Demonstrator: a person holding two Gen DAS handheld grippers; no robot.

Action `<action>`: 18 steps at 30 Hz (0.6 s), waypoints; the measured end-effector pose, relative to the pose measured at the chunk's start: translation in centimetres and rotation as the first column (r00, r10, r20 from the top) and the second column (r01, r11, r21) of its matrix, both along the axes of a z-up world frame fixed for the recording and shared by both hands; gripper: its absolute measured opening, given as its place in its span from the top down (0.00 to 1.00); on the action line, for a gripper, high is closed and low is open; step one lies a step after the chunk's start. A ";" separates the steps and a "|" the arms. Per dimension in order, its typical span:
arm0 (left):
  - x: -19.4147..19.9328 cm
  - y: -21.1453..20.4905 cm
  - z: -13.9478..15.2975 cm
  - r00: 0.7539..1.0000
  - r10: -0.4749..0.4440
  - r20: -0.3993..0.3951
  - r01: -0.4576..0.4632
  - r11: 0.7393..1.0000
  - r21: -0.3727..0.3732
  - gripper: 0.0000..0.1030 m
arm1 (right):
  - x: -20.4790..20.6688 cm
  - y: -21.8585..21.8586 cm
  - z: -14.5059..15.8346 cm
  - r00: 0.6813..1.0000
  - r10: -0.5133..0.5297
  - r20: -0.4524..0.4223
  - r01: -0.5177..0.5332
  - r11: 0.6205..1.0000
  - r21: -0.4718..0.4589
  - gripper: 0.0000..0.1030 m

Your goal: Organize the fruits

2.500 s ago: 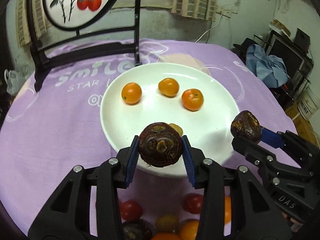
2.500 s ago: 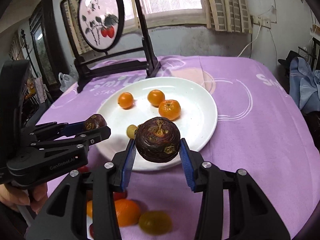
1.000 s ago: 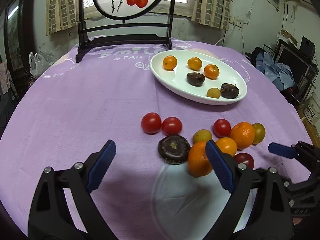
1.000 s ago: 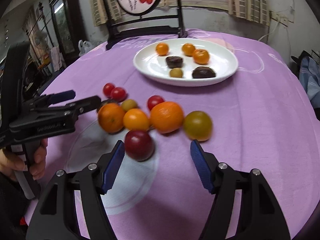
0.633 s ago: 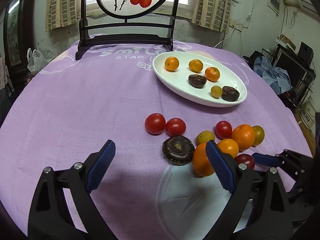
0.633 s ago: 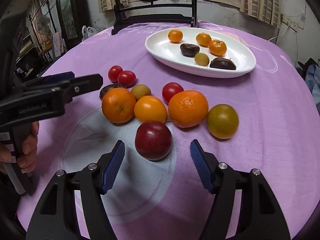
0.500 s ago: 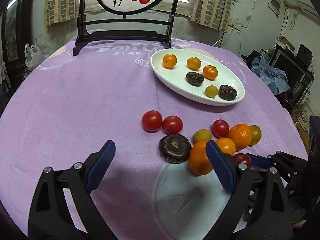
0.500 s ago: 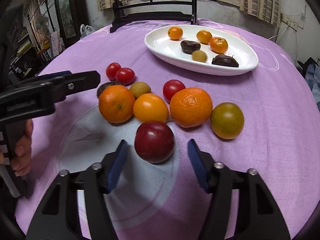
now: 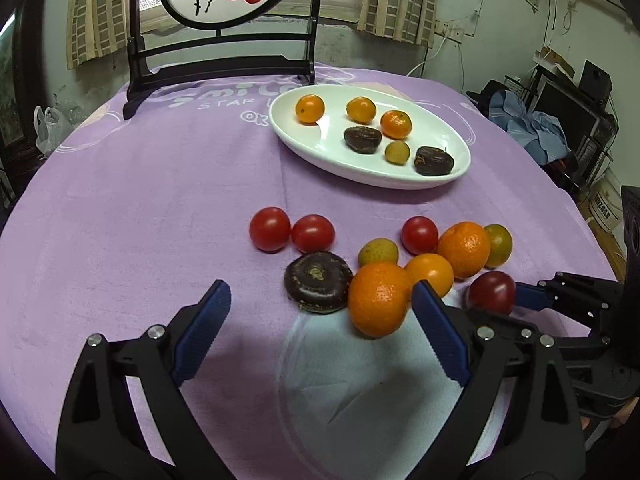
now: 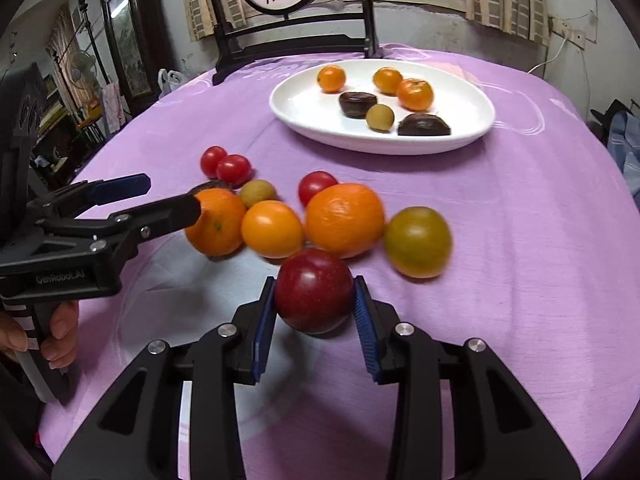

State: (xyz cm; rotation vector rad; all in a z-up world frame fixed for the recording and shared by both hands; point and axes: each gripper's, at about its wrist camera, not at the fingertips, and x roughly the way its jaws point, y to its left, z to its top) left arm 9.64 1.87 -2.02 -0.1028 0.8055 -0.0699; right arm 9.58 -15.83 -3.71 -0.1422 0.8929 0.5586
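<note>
On the purple tablecloth (image 10: 540, 220), the right gripper (image 10: 315, 320) is clamping a dark red plum (image 10: 314, 290); the left gripper (image 9: 320, 316) is gaping wide, holding nothing, around a dark mangosteen (image 9: 318, 287).

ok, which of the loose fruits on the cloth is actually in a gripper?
The dark red plum, clamped by the right gripper. The other loose fruits lie free; the left gripper is open.

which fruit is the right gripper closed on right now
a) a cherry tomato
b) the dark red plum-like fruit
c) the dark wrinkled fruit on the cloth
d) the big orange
b: in the right wrist view the right gripper has both blue pads pressed against the dark red fruit, while the left gripper stands open.
</note>
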 end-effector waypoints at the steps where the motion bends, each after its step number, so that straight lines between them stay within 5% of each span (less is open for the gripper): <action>1: 0.0 -0.1 0.0 1.000 -0.009 -0.001 0.009 1.000 -0.007 0.09 | 0.0 -0.1 0.1 1.000 -0.003 0.002 0.003 1.000 -0.004 0.63; 15: -0.1 -3.0 -1.3 0.994 -0.108 -0.006 0.109 0.992 0.070 0.11 | 0.1 -1.1 0.1 1.000 -0.021 -0.002 0.021 1.000 -0.013 0.63; 18: 0.0 -3.0 -1.6 0.993 -0.112 -0.022 0.113 0.991 0.073 0.20 | 0.2 -1.2 0.1 1.000 -0.026 -0.001 0.026 1.000 -0.014 0.63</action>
